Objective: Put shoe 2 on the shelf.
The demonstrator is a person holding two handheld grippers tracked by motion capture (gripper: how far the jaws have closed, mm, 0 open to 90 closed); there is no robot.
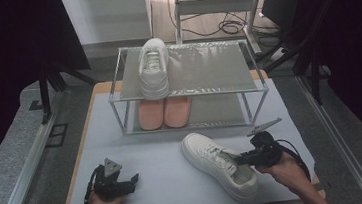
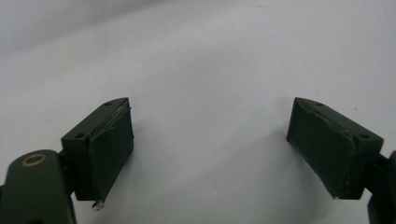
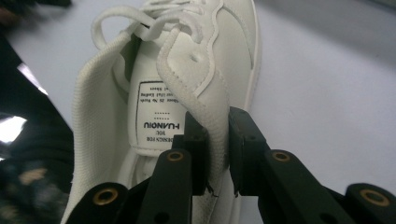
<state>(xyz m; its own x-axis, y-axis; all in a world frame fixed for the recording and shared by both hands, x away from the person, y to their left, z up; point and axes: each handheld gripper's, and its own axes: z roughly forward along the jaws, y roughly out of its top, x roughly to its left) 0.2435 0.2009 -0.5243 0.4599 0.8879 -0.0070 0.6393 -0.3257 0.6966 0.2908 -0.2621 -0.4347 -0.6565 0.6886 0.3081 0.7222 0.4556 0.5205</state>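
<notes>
Near the table's [image 1: 122, 138] front edge, the right hand-held gripper [image 3: 217, 154] is clamped on the sneaker's [image 1: 217, 164] collar. Its mate [image 1: 154, 69] already sits on the rack [image 1: 206, 68]; this one awaits lifting. Left hand-held gripper [image 2: 210, 144] rests apart.

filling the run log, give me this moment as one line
right gripper: shut on white sneaker collar | left gripper: open over table | shoe rack: matching sneaker on top

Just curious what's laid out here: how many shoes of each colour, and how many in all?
White sneakers: 2, one on the rack's top shelf, one on the table pinched at its collar by the right gripper.
Pink slippers: 2, on the lower shelf.
Total: 4.
</notes>
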